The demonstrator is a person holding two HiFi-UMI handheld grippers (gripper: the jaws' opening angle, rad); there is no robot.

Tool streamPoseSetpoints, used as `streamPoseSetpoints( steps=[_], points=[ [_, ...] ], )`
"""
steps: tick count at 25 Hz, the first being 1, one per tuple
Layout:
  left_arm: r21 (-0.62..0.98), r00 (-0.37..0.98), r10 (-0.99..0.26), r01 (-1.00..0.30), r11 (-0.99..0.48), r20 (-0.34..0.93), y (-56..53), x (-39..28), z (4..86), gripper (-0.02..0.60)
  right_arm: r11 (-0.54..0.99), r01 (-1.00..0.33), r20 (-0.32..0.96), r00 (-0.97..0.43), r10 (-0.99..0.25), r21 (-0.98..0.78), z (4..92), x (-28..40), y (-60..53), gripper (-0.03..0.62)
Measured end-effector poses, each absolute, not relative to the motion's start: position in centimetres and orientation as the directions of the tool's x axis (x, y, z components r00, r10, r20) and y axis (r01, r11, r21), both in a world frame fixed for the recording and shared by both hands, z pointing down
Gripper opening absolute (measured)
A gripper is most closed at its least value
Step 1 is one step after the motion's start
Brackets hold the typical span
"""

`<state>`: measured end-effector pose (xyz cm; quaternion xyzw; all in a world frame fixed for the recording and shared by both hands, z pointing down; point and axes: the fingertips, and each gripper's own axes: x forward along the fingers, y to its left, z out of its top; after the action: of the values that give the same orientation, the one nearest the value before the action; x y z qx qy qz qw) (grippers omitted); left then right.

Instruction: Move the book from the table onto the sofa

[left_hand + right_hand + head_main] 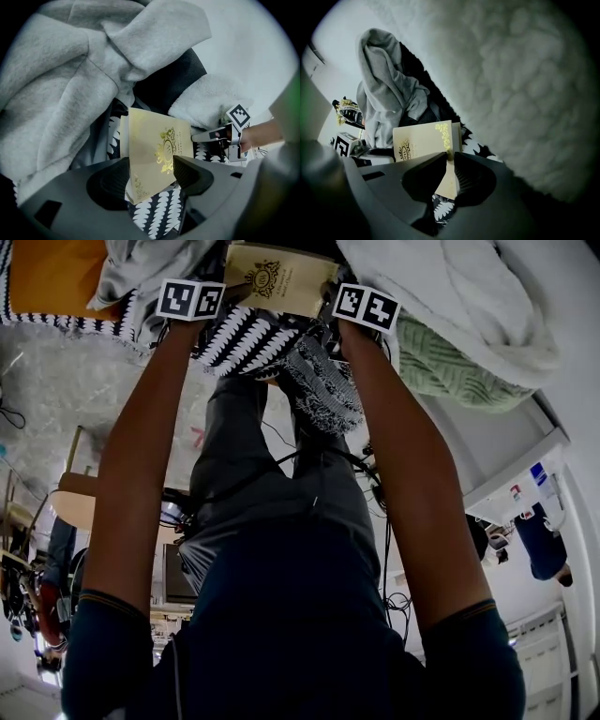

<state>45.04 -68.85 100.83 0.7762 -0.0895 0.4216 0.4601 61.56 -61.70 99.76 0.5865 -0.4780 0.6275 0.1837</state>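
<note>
**Inspector:** Where is the book?

**Assessor:** The book (278,277) is off the desk and lying on the sofa throw (246,341). The left gripper (152,164) is spread around it and not pressing. The right gripper (450,159) pinches its edge.

**Inspector:** Which step?

**Assessor:** Placement, I judge. Next, the right gripper releases and both withdraw.

The book (279,277) sits in a tight pocket on the black-and-white throw (248,338). A heaped grey hoodie (61,70) crowds its left side, and a thick white fleece blanket (525,84) walls off its right, with a green knitted blanket (441,367) bulging beside that. The left claw (150,180), jaws wide about the book's near corner, and the right claw (449,164), nipped on the book's edge, fill the near side. Open room lies only toward the person, over the throw's hanging front.
</note>
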Motion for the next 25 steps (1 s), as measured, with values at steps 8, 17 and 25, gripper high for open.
streamPoseSetpoints(
  steps=[8,17,25],
  points=[
    [0.653,0.639,0.257,-0.517,-0.554,0.725,-68.5,44.8,99.8,0.285,-0.463,-0.787,0.906,-0.285,-0.313,-0.408,99.1,60.6,-61.4,0.058],
    [0.65,0.642,0.257,-0.504,-0.569,0.723,-68.2,44.6,97.7,0.285,-0.464,-0.774,0.894,-0.297,-0.335,-0.432,96.9,60.3,-61.3,0.058],
    [0.606,0.666,0.191,-0.472,-0.64,0.721,-69.2,45.2,92.3,0.285,-0.391,-0.712,0.788,-0.378,-0.486,-0.583,90.8,58.7,-63.2,0.054]
  ],
)
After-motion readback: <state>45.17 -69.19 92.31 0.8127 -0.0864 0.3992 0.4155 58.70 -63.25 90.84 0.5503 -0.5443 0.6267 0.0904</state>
